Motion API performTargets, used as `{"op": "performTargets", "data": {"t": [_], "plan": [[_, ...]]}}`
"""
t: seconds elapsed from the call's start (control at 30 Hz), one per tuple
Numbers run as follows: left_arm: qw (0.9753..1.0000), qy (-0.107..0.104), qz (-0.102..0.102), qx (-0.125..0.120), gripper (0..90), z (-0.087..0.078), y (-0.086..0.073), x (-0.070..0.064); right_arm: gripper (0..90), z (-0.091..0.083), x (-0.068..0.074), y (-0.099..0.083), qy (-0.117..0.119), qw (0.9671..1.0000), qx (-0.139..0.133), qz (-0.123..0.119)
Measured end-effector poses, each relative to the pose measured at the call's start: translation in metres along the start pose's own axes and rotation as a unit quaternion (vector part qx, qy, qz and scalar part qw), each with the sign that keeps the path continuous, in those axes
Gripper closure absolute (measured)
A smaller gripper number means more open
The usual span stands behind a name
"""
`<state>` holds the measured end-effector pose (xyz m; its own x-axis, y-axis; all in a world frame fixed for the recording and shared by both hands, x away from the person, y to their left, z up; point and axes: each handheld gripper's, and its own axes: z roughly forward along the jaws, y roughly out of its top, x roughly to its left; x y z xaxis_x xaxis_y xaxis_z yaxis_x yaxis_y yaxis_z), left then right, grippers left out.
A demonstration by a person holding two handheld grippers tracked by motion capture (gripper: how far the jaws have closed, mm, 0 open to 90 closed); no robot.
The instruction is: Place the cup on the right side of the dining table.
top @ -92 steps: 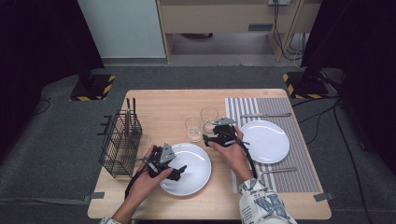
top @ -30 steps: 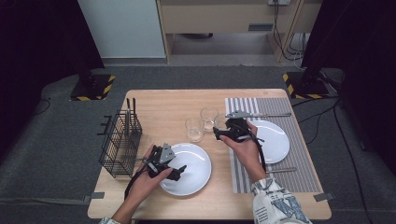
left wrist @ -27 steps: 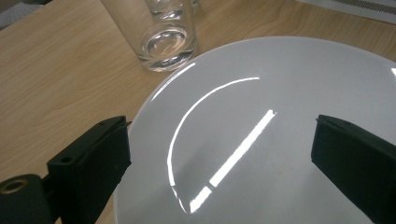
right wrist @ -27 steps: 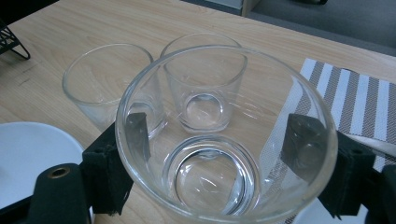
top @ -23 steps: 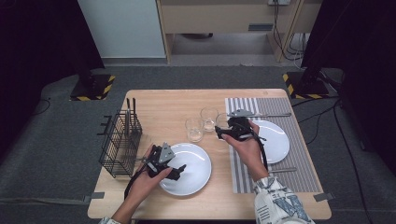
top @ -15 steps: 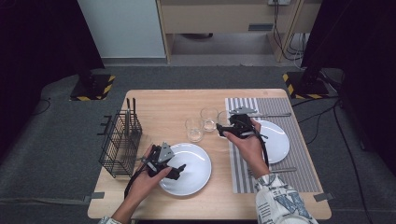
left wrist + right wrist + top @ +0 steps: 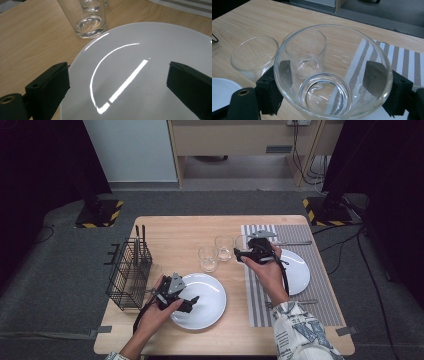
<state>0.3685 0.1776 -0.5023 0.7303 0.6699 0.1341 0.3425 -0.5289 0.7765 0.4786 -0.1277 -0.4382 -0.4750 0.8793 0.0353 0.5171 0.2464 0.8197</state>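
The light wooden desk carries a grey-and-white striped placemat, on which a round white plate lies just beside the right claw. A black wire basket stands to the outer side of the left claw, and a second round white plate lies under that claw. The left gripper view shows what the high view cannot: the left claw's jaws stand wide apart over the plate's glossy face, holding nothing, with a clear drinking glass just past the rim. In the right gripper view the right claw is closed on a clear, wide-mouthed glass tumbler, one jaw on each side of its wall, at the placemat's edge; two more clear glasses stand on the bare wood just beyond it. Against three seconds ago, the right claw and its tumbler have shifted away from the left claw, towards the placemat, while the left claw has stayed put.
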Motion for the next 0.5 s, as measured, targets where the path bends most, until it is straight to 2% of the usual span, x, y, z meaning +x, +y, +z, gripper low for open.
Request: {"op": "performTargets", "data": {"t": [0.23, 0.5], "plan": [[0.9999, -0.008, -0.006, -0.005, 3.9, 0.0, 0.0, -0.002, 19.9, 0.0, -0.006, 0.006, -0.005, 1.0, -0.002, 0.0], [0.9999, -0.014, -0.002, -0.007, 3.9, 0.002, -0.002, -0.003, 19.9, -0.003, -0.008, 0.015, -0.007, 1.0, -0.006, -0.003]]}}
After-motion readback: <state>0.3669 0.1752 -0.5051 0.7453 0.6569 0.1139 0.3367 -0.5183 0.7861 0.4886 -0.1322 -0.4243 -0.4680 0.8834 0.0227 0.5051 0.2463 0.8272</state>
